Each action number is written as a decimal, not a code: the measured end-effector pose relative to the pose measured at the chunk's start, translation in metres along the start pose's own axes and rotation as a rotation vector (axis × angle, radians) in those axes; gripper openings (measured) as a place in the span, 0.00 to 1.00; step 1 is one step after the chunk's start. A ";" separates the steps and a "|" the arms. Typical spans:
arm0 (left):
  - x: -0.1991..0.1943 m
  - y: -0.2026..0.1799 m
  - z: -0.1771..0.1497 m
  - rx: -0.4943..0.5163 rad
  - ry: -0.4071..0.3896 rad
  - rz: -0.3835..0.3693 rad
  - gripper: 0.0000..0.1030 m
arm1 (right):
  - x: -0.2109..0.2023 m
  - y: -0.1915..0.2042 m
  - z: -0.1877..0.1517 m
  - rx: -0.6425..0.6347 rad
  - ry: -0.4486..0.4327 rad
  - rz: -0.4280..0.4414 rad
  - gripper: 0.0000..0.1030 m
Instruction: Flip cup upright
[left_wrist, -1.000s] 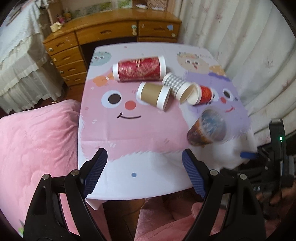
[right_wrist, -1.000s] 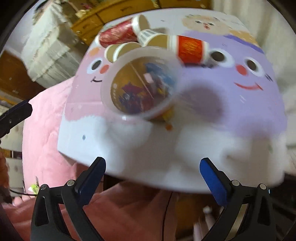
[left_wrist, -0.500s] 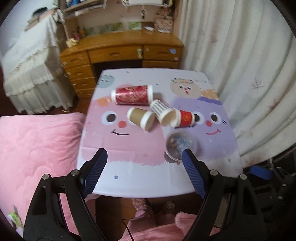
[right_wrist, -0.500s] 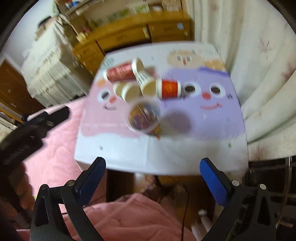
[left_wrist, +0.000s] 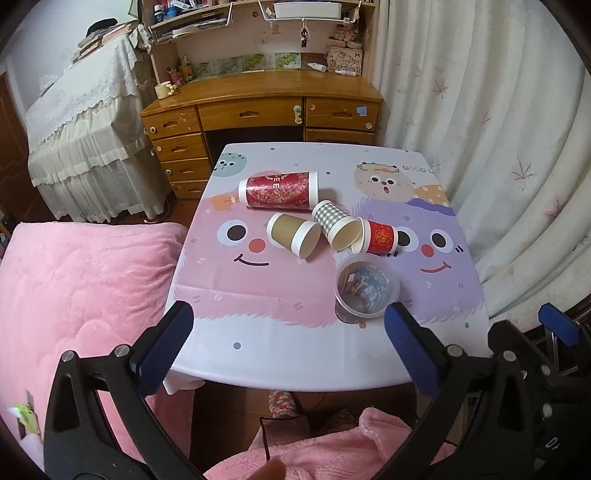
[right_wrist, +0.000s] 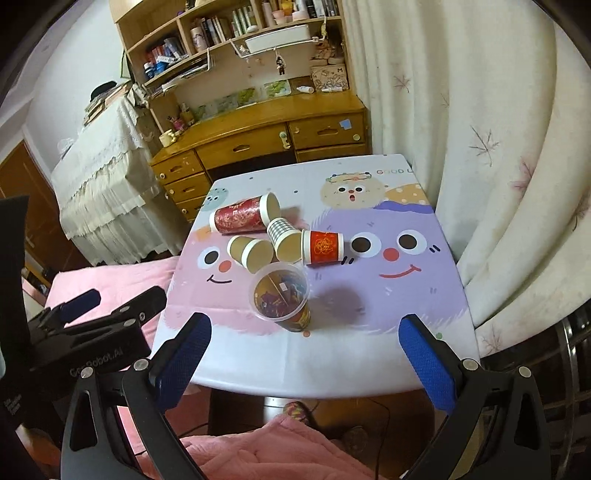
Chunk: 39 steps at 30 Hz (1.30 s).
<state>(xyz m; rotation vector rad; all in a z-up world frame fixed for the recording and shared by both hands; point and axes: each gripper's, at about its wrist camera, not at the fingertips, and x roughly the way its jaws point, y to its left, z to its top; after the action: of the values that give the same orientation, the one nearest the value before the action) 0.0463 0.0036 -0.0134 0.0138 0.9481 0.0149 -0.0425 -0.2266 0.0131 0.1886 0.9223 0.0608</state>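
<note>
**Now upright: clear cup stands on the counter, both tools spread and empty**

Now I see the clear plastic cup (left_wrist: 366, 291) standing upright, mouth up, on the cartoon-face cloth of the counter (left_wrist: 258, 343), with a colourful printed lining visible through its wall. In the left wrist view it sits at about 1 o'clock from my left tool (left_wrist: 288, 349), close behind the right fingertip yet apart from it. In the right wrist view the same cup (right_wrist: 282, 297) stands at roughly 12 o'clock from my right tool (right_wrist: 304, 349), a little left of centre, well ahead of both fingers.

Both tools are spread wide and hold nothing; they hang off the near edge of the counter, above my pink-clad lap.

Behind the upright cup, at its 12 o'clock, four paper cups lie on their sides in a cluster: a tall red patterned cup (left_wrist: 279, 190) farthest back, a brown cup (left_wrist: 293, 236) at 11 o'clock, a grey checked cup (left_wrist: 336, 225) in the middle, and a short red cup (left_wrist: 378, 236) touching the checked one's rim. The brown and checked cups sit just beside each other.

A pink blanket (left_wrist: 81, 295) lies at 9 o'clock, a wooden desk (left_wrist: 262, 107) stands beyond the counter, and a pale curtain (left_wrist: 517, 147) hangs at 3 o'clock.
</note>
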 end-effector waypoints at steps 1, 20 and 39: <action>0.002 -0.002 0.000 0.003 -0.002 0.003 0.99 | -0.001 -0.001 0.000 0.001 -0.004 -0.004 1.00; -0.007 -0.016 0.006 0.048 -0.054 0.028 0.99 | -0.001 -0.008 0.003 0.028 -0.035 0.013 1.00; -0.009 -0.009 0.004 0.035 -0.059 0.037 0.99 | 0.012 -0.004 0.002 0.029 -0.002 0.021 1.00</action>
<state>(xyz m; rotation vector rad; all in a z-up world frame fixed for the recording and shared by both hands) 0.0440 -0.0051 -0.0040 0.0636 0.8889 0.0324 -0.0343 -0.2290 0.0044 0.2247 0.9195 0.0668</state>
